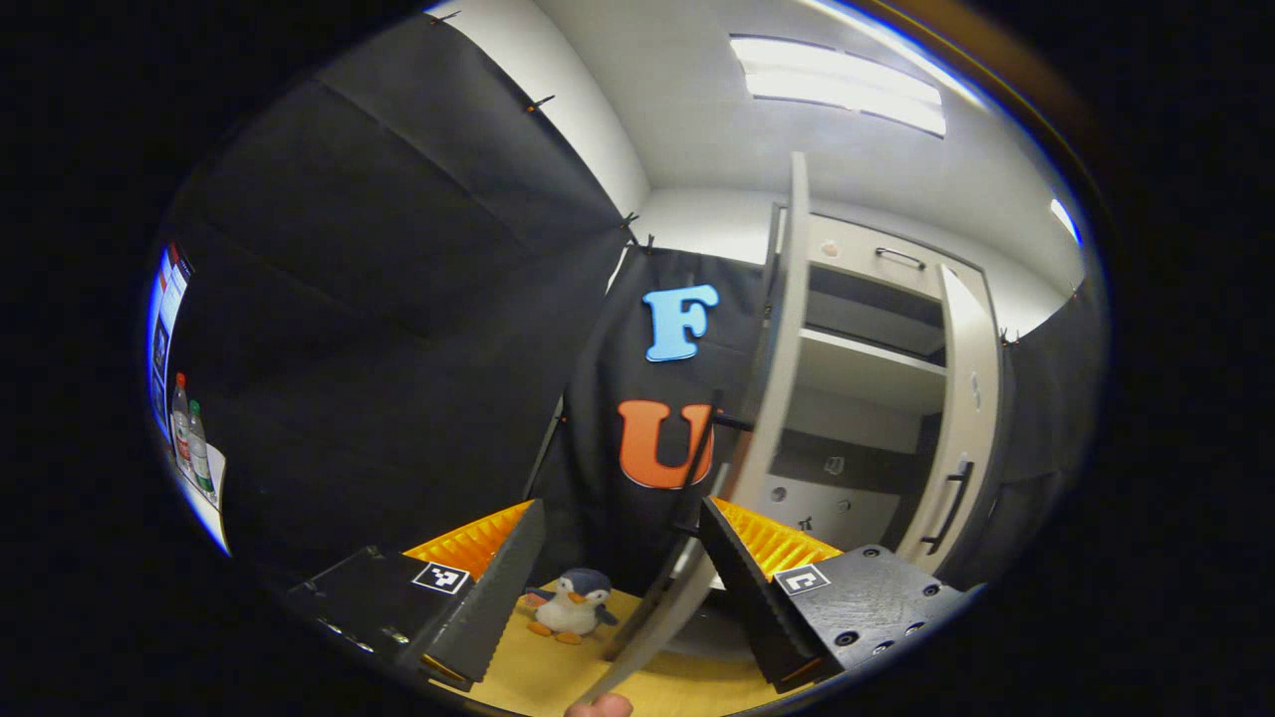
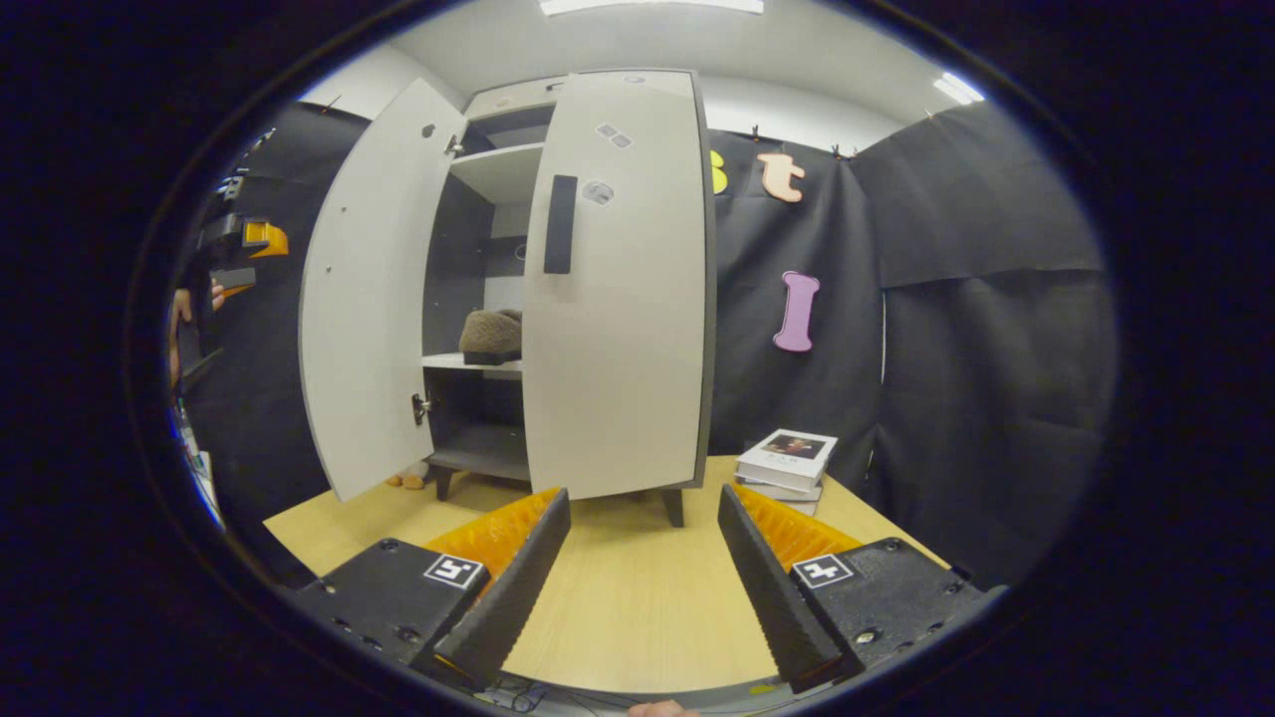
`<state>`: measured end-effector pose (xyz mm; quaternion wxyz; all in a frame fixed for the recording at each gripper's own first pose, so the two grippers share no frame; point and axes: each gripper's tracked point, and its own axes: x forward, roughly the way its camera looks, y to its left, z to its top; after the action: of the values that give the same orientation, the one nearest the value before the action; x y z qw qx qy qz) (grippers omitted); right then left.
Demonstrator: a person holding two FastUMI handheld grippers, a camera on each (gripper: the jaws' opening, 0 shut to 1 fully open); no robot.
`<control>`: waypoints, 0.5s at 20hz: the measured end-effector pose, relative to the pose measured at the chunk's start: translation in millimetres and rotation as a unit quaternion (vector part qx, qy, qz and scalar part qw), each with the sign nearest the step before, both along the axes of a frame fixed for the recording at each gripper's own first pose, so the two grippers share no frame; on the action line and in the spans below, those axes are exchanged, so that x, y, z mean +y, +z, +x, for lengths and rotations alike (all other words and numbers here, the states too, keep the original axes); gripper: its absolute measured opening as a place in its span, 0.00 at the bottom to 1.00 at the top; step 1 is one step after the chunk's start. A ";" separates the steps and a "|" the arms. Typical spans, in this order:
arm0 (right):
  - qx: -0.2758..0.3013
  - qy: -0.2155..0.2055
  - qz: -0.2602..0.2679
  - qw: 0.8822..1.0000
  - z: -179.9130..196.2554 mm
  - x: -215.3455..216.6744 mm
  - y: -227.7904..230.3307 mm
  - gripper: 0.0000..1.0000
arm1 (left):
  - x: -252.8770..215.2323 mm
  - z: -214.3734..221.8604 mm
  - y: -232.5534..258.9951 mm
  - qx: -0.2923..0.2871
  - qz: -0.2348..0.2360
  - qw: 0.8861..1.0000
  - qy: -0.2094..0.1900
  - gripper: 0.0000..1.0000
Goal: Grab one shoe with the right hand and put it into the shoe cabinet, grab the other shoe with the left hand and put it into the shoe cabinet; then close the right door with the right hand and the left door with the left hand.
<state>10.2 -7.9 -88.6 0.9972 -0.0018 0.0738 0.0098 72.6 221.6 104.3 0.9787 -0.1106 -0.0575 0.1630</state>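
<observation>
— Starting with the left gripper view: what's there?
— The left gripper (image 1: pixel 623 588) is spread wide and empty, its fingers straddling the edge of the shoe cabinet's (image 1: pixel 867 378) left door (image 1: pixel 772 398), which stands ajar. A toy penguin (image 1: pixel 573 604) sits on the wooden floor (image 1: pixel 538 677) between them.

— And the right gripper view?
— The right gripper (image 2: pixel 642 573) is also parted, holding nothing, above the floor. The right door (image 2: pixel 618 289) is nearly closed, the left door swung out. A fuzzy shoe (image 2: pixel 491 337) rests on the middle shelf (image 2: pixel 468 364). Stacked books (image 2: pixel 787 463) lie beside the cabinet.
</observation>
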 end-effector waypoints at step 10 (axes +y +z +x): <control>-0.013 -0.010 -0.016 1.000 14.8 -7.6 15.2 0.98 | 34.7 46.7 -15.3 0.031 -0.032 0.999 -0.025 0.94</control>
<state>25.0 -15.5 -73.4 0.9980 -0.0174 0.0611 -0.0014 119.3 256.3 89.0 0.9798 -0.1378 -0.0186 0.1436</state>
